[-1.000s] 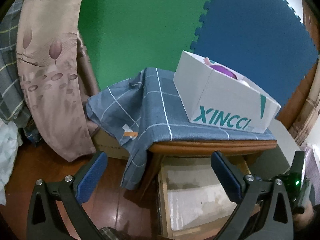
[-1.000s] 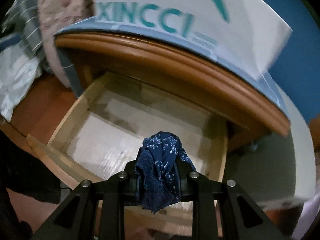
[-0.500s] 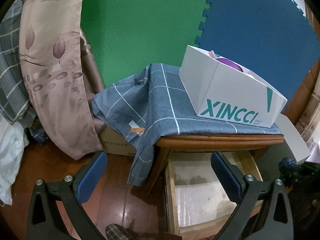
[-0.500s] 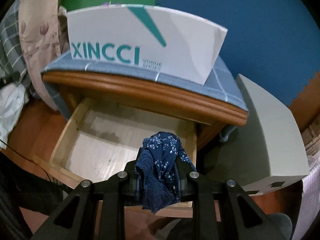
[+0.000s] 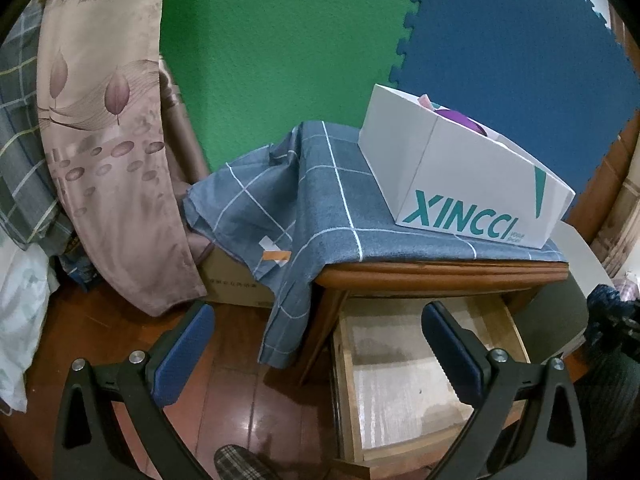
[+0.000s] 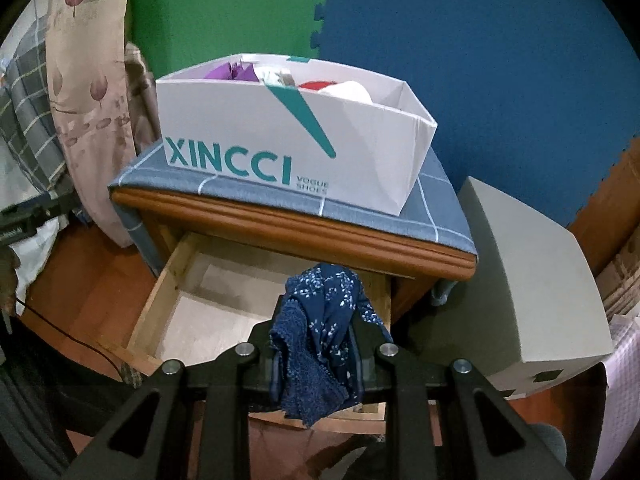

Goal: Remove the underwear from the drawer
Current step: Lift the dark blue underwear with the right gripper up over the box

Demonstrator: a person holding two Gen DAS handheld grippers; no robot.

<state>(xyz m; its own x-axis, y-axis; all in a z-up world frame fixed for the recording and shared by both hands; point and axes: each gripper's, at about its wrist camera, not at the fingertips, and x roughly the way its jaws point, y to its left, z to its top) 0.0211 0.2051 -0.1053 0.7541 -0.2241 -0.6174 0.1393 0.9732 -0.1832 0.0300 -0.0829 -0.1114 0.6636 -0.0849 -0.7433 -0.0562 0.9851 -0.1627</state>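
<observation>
The underwear (image 6: 324, 332), dark blue with a small white print and a lace edge, hangs bunched between the clenched fingers of the right gripper (image 6: 318, 356), above the front of the open drawer (image 6: 160, 300), whose bottom looks bare. It looks light, soft and limp, so it will likely droop and swing rather than keep a shape, and a pinch through the gathered middle, as here, seems safer than holding the thin lace hem, which could slip or snag on the drawer's wooden edge. The left gripper (image 5: 316, 340) hovers with its fingers spread wide and nothing between them.
</observation>
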